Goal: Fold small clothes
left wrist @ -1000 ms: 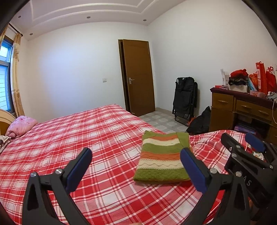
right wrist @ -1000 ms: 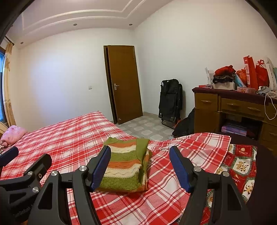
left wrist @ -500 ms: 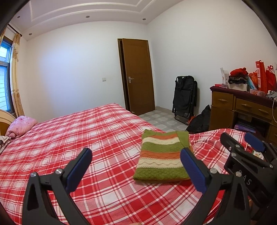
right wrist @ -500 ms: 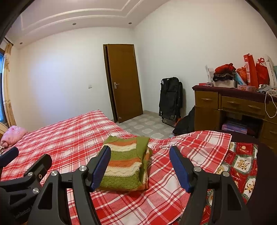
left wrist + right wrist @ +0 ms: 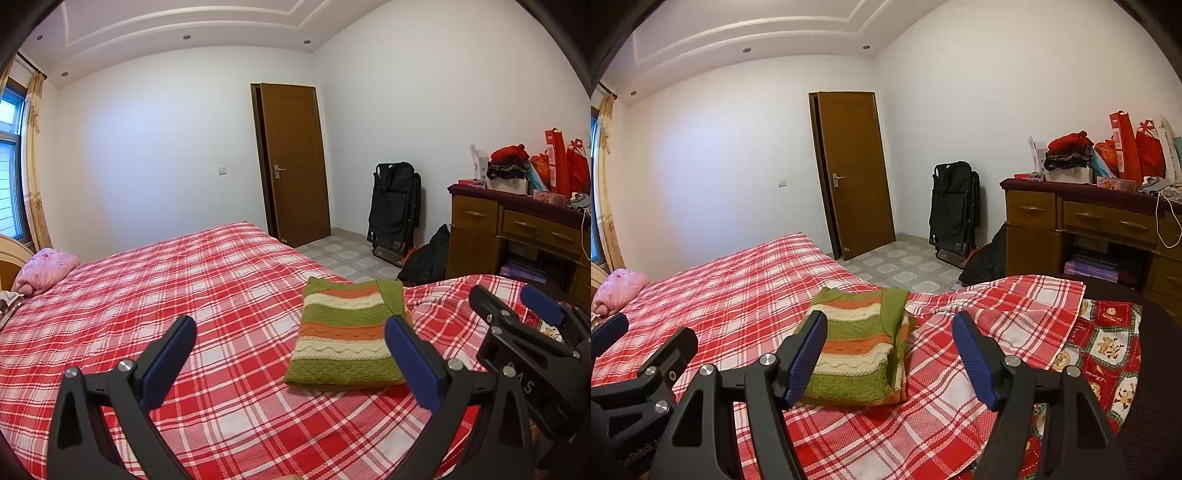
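Note:
A folded knit sweater [image 5: 347, 332] with green, orange and cream stripes lies flat on the red plaid bedspread [image 5: 184, 295]; it also shows in the right wrist view [image 5: 857, 347]. My left gripper [image 5: 291, 354] is open and empty, held above the bed just left of the sweater. My right gripper [image 5: 890, 350] is open and empty, held above the sweater's right edge. Each gripper shows at the side of the other's view: the right one [image 5: 532, 339] and the left one [image 5: 635, 354].
A pink pillow [image 5: 44, 269] lies at the head of the bed. A wooden desk [image 5: 1089, 221] piled with bags and clothes stands at right, a folded black chair [image 5: 953, 210] by the wall, a brown door [image 5: 857, 173] beyond. A patterned quilt [image 5: 1108, 347] shows at the bed's corner.
Both grippers have drifted slightly; the views shift a little. The sweater stays where it lies and both grippers stay open.

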{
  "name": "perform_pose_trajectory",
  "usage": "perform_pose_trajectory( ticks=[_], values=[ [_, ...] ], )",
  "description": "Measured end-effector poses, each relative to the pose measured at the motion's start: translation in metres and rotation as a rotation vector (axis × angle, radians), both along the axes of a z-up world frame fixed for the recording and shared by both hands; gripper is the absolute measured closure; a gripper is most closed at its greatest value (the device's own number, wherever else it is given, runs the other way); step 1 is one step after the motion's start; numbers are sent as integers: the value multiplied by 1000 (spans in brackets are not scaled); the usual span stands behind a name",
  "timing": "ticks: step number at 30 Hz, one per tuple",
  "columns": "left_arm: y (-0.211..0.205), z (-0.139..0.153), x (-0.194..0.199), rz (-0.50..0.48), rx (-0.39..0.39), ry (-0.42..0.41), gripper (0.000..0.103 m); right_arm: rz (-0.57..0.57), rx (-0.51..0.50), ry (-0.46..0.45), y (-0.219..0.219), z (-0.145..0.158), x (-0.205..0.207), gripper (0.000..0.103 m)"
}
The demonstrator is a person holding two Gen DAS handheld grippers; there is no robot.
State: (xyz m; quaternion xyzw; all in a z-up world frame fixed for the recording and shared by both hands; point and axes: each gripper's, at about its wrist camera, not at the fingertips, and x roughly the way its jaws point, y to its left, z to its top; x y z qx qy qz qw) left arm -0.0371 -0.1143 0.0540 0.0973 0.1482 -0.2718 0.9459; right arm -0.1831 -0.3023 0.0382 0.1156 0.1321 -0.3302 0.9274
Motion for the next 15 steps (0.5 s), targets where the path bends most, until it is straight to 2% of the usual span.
perform_pose_trajectory(
  ticks=[15],
  values=[
    [-5,-2,3,39,2,0,0,-7,4,4,-4,-4,1,32]
  ],
)
